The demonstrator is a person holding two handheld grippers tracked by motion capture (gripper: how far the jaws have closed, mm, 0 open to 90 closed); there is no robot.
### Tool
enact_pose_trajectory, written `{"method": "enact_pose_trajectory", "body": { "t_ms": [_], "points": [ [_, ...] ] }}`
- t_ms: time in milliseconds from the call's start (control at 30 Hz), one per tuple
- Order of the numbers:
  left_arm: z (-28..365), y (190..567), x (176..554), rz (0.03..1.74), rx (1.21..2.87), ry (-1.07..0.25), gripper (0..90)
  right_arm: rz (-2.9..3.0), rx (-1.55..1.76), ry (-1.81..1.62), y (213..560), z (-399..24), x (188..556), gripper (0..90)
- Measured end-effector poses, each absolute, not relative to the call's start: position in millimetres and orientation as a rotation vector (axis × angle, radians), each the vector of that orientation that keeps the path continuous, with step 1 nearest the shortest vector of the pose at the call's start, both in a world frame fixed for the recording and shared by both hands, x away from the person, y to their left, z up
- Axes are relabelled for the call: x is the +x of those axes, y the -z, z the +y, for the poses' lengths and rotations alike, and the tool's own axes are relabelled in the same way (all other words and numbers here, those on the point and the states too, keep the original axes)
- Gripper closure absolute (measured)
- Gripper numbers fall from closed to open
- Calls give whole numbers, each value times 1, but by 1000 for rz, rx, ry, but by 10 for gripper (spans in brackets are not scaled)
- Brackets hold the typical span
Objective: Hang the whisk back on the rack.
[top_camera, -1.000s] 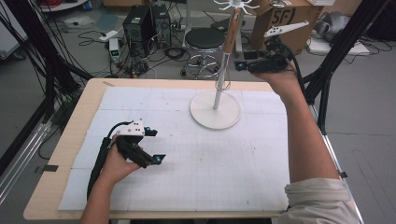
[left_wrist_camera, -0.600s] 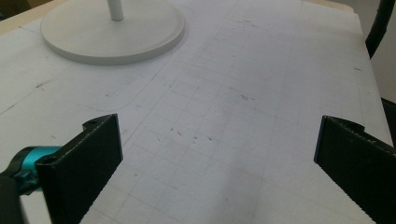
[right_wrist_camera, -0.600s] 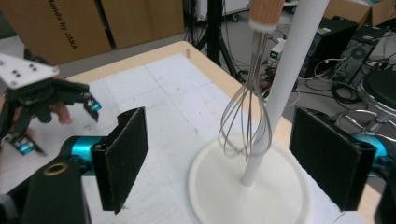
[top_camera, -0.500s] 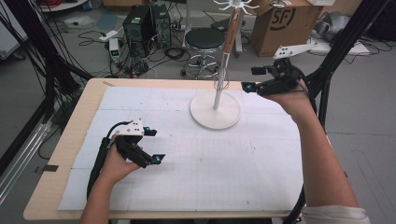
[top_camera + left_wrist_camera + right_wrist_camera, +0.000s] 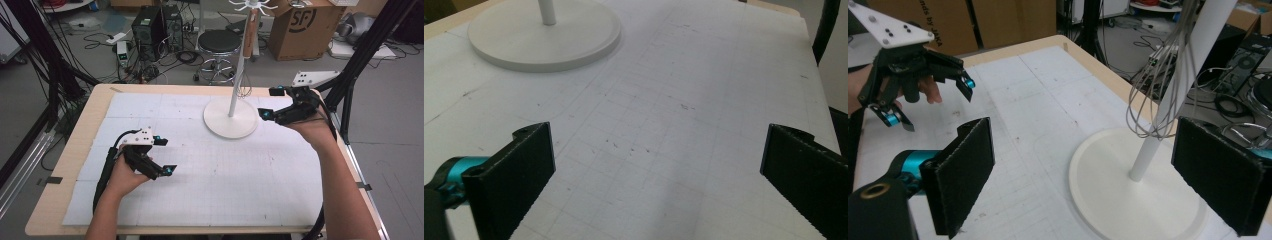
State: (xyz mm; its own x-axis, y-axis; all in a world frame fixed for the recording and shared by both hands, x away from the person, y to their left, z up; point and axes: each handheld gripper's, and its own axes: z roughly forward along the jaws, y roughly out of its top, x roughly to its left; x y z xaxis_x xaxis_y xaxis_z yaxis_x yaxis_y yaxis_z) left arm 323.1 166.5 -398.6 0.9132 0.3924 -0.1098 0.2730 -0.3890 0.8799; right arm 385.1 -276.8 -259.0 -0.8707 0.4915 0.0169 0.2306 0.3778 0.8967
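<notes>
While the left tongs (image 5: 161,155) rest, the right tongs (image 5: 271,103) gape beside the stand (image 5: 231,117).

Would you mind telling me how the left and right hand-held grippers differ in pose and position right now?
The left hand-held gripper sits low over the bare white mat, away from the stand, while the right hand-held gripper is raised beside the stand's round base. The right one's own view frames the stand's pole and a hanging wire whisk; the left's frames mat. Both are open and hold nothing.
</notes>
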Motion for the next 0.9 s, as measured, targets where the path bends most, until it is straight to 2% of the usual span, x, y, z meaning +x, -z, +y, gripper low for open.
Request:
{"method": "enact_pose_trajectory", "body": {
  "t_ms": [233,400,900],
  "points": [
    [167,398,323,475,1997,-137,16,2386,601,-1500,274,-274,372,93],
    [168,398,323,477,1997,-138,16,2393,605,-1543,285,-277,364,25],
    [170,395,322,469,1981,-136,16,2359,640,-1577,322,-299,333,15]
  ]
}}
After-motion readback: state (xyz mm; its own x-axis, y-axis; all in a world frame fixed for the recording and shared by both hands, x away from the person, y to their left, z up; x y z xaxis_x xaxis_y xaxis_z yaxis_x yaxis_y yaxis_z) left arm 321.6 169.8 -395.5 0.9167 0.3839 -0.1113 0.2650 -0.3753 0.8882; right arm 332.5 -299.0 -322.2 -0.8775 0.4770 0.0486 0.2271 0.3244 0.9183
